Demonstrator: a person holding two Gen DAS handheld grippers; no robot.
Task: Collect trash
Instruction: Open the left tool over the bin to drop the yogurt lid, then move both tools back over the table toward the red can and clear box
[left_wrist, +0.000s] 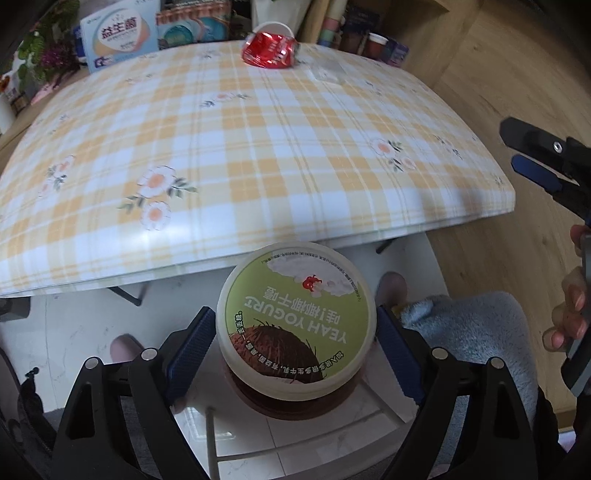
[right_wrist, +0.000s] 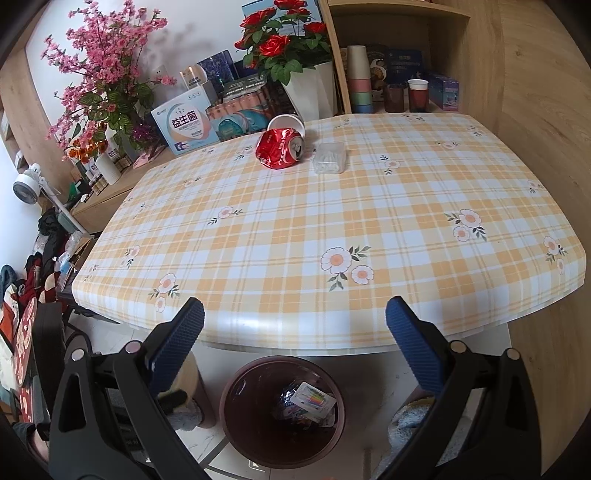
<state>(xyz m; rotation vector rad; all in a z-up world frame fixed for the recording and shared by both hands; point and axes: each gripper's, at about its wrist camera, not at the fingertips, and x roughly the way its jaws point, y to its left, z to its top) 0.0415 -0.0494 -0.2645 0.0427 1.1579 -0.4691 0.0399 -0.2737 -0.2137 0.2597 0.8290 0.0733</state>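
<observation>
A glossy yellow-and-white plaid table (right_wrist: 332, 206) with printed daisies fills the room's middle. At its far edge a crushed red can (right_wrist: 281, 146) lies on its side, mouth toward the right, with a clear ribbed plastic box (right_wrist: 330, 158) just beside it. Below the near edge stands a round brown bin (right_wrist: 236, 417) holding wrappers and a small card. The left gripper (left_wrist: 295, 328) clasps a round yogurt tub (left_wrist: 296, 316), green lid up, above the bin. The right gripper (right_wrist: 295, 332) stands wide and holds nothing.

Checked table (right_wrist: 295, 229), wooden shelving (right_wrist: 399, 55), pale floor (left_wrist: 92, 321).
</observation>
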